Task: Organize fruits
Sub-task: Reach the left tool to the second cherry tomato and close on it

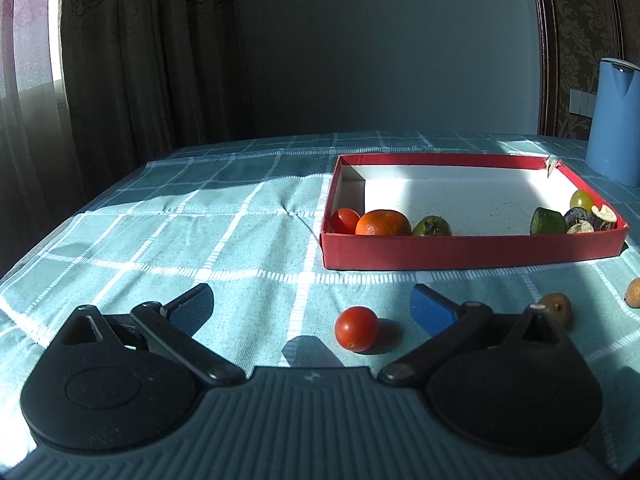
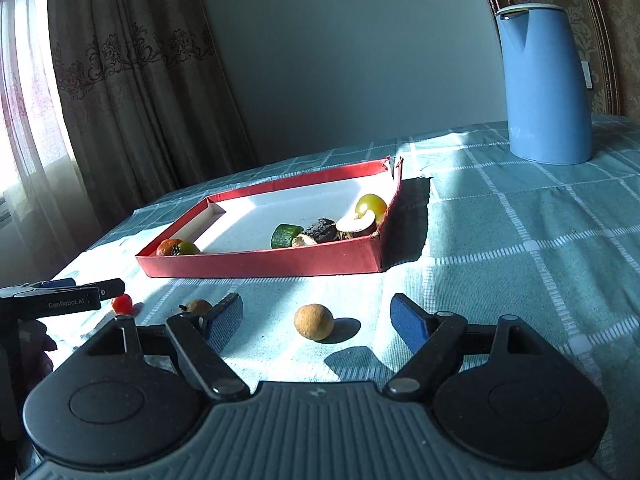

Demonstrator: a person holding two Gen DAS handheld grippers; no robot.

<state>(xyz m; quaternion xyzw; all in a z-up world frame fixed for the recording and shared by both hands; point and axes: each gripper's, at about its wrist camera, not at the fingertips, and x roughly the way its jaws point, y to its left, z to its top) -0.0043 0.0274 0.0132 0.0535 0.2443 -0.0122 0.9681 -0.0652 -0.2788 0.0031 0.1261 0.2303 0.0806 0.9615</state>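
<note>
Left wrist view: my left gripper (image 1: 312,308) has its jaws spread wide with nothing between the pads, and a loose cherry tomato (image 1: 356,328) sits on the surface just ahead, nearer the right-hand pad than the other. Beyond it lies the red box (image 1: 472,250), already holding another tomato, an orange (image 1: 383,223) and a green fruit in its near left corner, and a cucumber piece, dark pieces and a green grape (image 1: 581,199) in the near right.

From the right wrist view, my right gripper (image 2: 318,316) is also wide open and holds nothing; a round tan fruit (image 2: 313,321) rests on the checked cloth (image 2: 500,260) between the pads, touched by neither. A second tan fruit (image 2: 199,306) lies just behind the left pad, with the blue jug (image 2: 546,84) well off at the back.

I think both are lined up for a pick. The risks: either round fruit could roll off when one pad reaches it first, likelier for the off-centre tomato. The right gripper's left pad could nudge the second tan fruit as it closes. A hard squeeze might split the tomato. The two grippers work close together and could collide heading for the box.
</note>
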